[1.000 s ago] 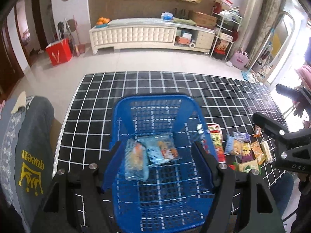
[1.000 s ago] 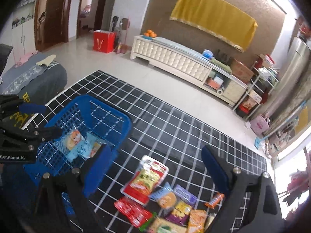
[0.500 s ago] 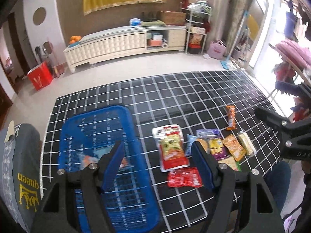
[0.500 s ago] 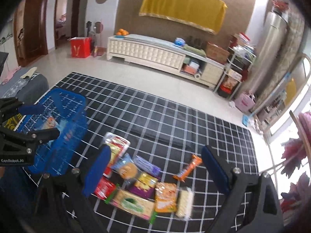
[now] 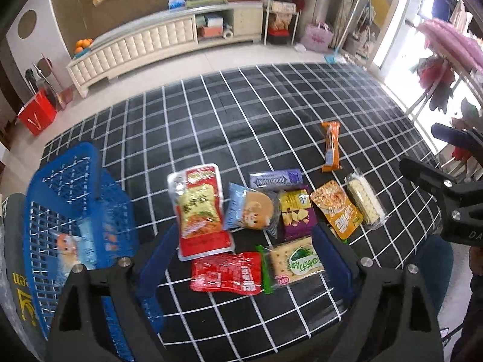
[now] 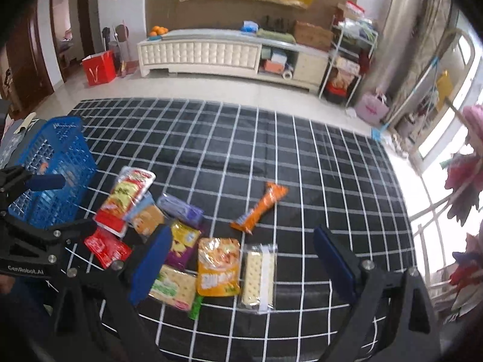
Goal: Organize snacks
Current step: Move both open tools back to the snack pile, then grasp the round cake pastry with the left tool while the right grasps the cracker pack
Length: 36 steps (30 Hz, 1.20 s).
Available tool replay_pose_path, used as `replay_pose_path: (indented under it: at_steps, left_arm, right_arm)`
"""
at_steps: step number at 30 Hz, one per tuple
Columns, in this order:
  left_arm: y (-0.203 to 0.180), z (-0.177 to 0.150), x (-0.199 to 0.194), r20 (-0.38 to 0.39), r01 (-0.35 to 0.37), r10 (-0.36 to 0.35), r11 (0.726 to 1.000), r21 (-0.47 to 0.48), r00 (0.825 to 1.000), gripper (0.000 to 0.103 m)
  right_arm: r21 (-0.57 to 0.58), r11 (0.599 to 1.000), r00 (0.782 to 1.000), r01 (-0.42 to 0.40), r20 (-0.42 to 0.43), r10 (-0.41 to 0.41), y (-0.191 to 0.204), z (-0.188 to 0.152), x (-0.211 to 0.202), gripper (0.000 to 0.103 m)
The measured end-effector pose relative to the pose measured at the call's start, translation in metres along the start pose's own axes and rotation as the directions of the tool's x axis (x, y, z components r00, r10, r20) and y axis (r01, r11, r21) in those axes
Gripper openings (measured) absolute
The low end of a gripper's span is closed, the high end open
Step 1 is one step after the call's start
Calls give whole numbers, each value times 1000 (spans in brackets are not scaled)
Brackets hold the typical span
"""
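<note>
Several loose snack packets lie together on the black grid tablecloth (image 5: 241, 114). My left gripper (image 5: 244, 259) hangs open just above the red packet (image 5: 226, 273) and the green cracker pack (image 5: 294, 264), holding nothing. The blue basket (image 5: 60, 199) stands to its left with two packets (image 5: 69, 247) inside. My right gripper (image 6: 241, 259) is also open and empty, over the orange pouch (image 6: 219, 267) and the white cracker pack (image 6: 259, 274). An orange bar (image 6: 261, 206) lies apart, farther back. In the right wrist view the basket (image 6: 57, 163) is at far left.
The tablecloth's near edge runs just under both grippers. A grey cloth with yellow lettering (image 5: 18, 280) lies left of the basket. Beyond the table are tiled floor, a long white cabinet (image 6: 211, 54), a red bag (image 6: 98, 68) and shelves at the right.
My left gripper has swung right, from above the basket to above the loose packets. The right gripper's view has also shifted right and closer to the pile. Both stay open.
</note>
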<state>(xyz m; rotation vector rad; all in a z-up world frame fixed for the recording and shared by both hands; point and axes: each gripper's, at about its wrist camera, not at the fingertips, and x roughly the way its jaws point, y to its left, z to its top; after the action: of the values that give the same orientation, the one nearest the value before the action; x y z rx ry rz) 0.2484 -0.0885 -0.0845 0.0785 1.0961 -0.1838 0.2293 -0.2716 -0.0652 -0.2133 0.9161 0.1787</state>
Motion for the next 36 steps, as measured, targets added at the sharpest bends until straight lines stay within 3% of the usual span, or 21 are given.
replay_pose_path:
  at_steps: [8, 15, 23, 24, 26, 30, 34, 36]
  left_arm:
    - [-14, 7, 57, -100, 3, -4, 1000, -7, 995, 88]
    - [-19, 11, 109, -188, -29, 37, 999, 41, 981, 88]
    - [-22, 15, 147, -217, -73, 90, 994, 87, 972, 88]
    - [-21, 15, 151, -225, -62, 80, 994, 86, 971, 86]
    - [-20, 14, 155, -231, -43, 60, 996, 77, 971, 70]
    - [-15, 14, 154, -217, -25, 37, 998, 60, 975, 56]
    - [-15, 13, 142, -187, -58, 69, 996, 64, 980, 55]
    - [-13, 12, 130, -156, -41, 47, 998, 39, 987, 54]
  right_arm:
    - [62, 997, 995, -42, -91, 48, -25, -25, 43, 96]
    - [106, 992, 986, -64, -144, 78, -36, -37, 77, 96]
    - [131, 988, 980, -86, -170, 108, -44, -46, 94, 96]
    - [133, 988, 979, -83, -172, 106, -45, -46, 95, 96]
    - [144, 986, 979, -80, -176, 105, -50, -48, 95, 96]
    - [167, 983, 978, -74, -182, 104, -56, -48, 93, 96]
    - [181, 981, 980, -68, -173, 100, -60, -48, 83, 96]
    - [190, 979, 980, -71, -167, 103, -61, -47, 78, 96]
